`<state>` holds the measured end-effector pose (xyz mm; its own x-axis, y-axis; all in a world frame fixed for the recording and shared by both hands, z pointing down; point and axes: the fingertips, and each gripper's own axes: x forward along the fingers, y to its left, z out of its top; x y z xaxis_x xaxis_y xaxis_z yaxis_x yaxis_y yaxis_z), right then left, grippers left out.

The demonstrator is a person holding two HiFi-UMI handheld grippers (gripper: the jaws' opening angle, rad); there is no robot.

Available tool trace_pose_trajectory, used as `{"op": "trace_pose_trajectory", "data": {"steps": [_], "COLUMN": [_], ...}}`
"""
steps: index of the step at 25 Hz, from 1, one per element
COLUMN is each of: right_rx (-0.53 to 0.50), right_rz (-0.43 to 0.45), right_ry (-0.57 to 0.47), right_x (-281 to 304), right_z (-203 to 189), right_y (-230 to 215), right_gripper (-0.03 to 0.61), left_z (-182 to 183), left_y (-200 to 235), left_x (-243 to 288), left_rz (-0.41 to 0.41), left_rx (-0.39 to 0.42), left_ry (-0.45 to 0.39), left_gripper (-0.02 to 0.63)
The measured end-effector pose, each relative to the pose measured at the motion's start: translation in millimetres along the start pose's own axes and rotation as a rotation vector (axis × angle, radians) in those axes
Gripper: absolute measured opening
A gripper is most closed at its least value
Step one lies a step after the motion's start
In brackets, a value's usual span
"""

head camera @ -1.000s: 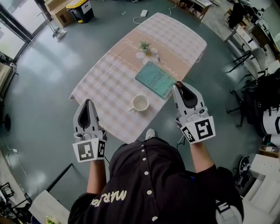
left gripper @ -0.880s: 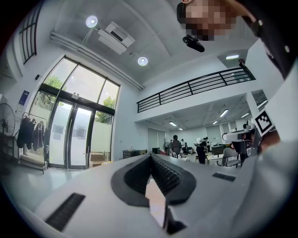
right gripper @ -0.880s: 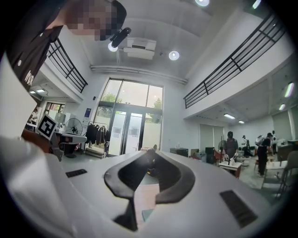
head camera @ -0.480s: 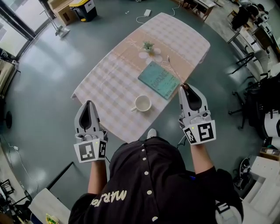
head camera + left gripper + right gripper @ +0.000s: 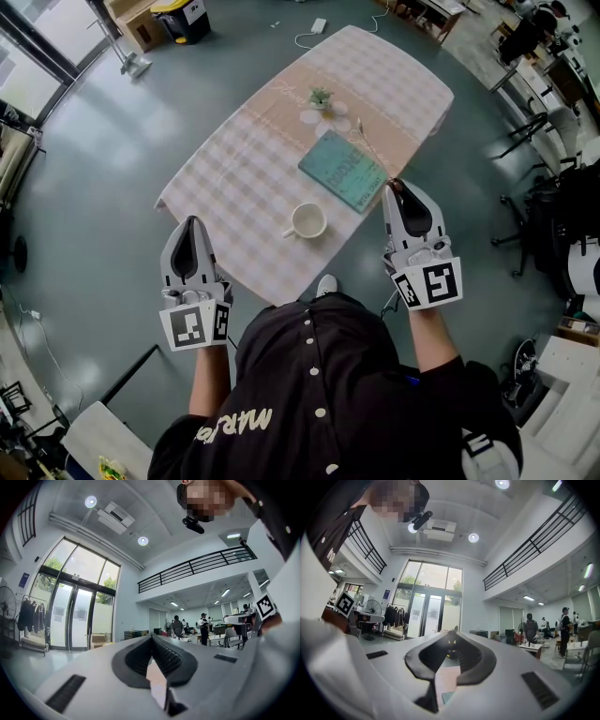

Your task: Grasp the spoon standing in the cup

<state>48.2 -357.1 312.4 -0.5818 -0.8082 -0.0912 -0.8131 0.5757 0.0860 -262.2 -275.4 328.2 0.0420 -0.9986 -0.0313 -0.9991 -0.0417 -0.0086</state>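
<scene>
A white cup [image 5: 307, 221] stands near the front edge of the checked table [image 5: 234, 178]; I see no spoon in it. A thin pale spoon [image 5: 372, 145] runs from the tips of my right gripper [image 5: 393, 184] out over the teal book [image 5: 343, 170]. That gripper is held level at the table's right front corner and looks shut on the spoon's end. In the right gripper view a small dark thing sits between the meeting tips [image 5: 452, 641]. My left gripper [image 5: 191, 221] hovers off the table's left front edge, shut and empty, its pads meeting [image 5: 151, 637].
A small potted plant [image 5: 321, 96] on a round mat stands behind the book. Office chairs and desks [image 5: 553, 141] crowd the right side. Boxes [image 5: 159, 21] sit at the far left on the grey floor. My own body fills the bottom of the head view.
My right gripper has shifted slightly rightward with the spoon, then held still. The left gripper and the cup have not moved.
</scene>
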Motion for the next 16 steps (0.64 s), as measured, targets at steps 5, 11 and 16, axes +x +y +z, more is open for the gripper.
{"op": "trace_pose_trajectory", "data": {"steps": [5, 11, 16], "right_rx": [-0.002, 0.005, 0.002], "right_rz": [0.005, 0.01, 0.009], "right_ry": [0.006, 0.006, 0.005], "right_x": [1.9, 2.8, 3.4], "right_z": [-2.0, -2.4, -0.8], "right_y": [1.7, 1.7, -0.5], "right_gripper": [0.049, 0.049, 0.049], "left_z": [-0.2, -0.9, -0.2], "left_y": [0.7, -1.2, -2.9], "left_x": [0.4, 0.9, 2.5], "left_rz": [0.0, -0.003, -0.006], "left_rx": [-0.004, -0.003, -0.005], "left_ry": [-0.002, 0.0, -0.002], "left_gripper": [0.011, 0.011, 0.011]}}
